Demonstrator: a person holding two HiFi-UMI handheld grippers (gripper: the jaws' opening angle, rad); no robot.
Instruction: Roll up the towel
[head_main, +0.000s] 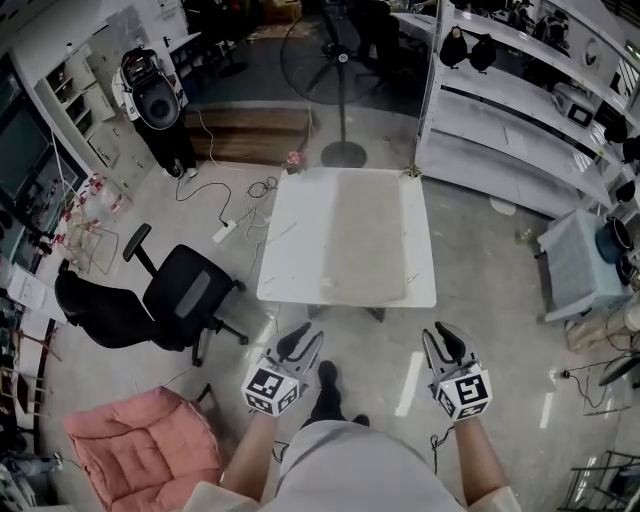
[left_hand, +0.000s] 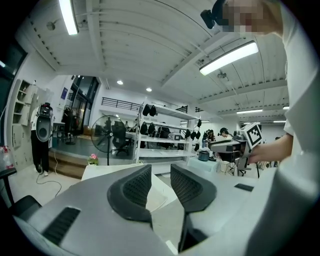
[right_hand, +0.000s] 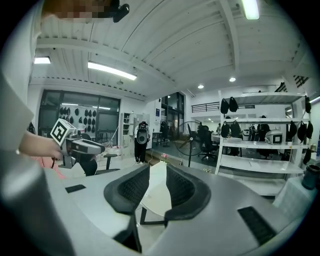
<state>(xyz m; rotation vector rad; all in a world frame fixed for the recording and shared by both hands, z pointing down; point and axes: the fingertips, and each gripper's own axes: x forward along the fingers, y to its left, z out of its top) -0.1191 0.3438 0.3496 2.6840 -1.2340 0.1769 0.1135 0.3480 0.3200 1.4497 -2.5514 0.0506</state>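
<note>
A pale grey-beige towel (head_main: 368, 240) lies spread flat on the right part of the white table (head_main: 290, 240). My left gripper (head_main: 307, 334) hovers just off the table's near edge at its left. My right gripper (head_main: 438, 336) hovers off the same edge at its right. Neither touches towel or table. In the left gripper view the left gripper (left_hand: 160, 174) has its jaws apart with nothing between them, and the table (left_hand: 97, 171) lies ahead. The right gripper (right_hand: 158, 172) stands the same way, with the table (right_hand: 156, 196) showing through the gap.
A black office chair (head_main: 172, 300) stands left of the table, with a pink cushioned seat (head_main: 145, 440) nearer me. A standing fan (head_main: 340, 62) is behind the table and white shelving (head_main: 520, 110) runs along the right. A covered cart (head_main: 580, 262) and floor cables (head_main: 235, 215) are nearby.
</note>
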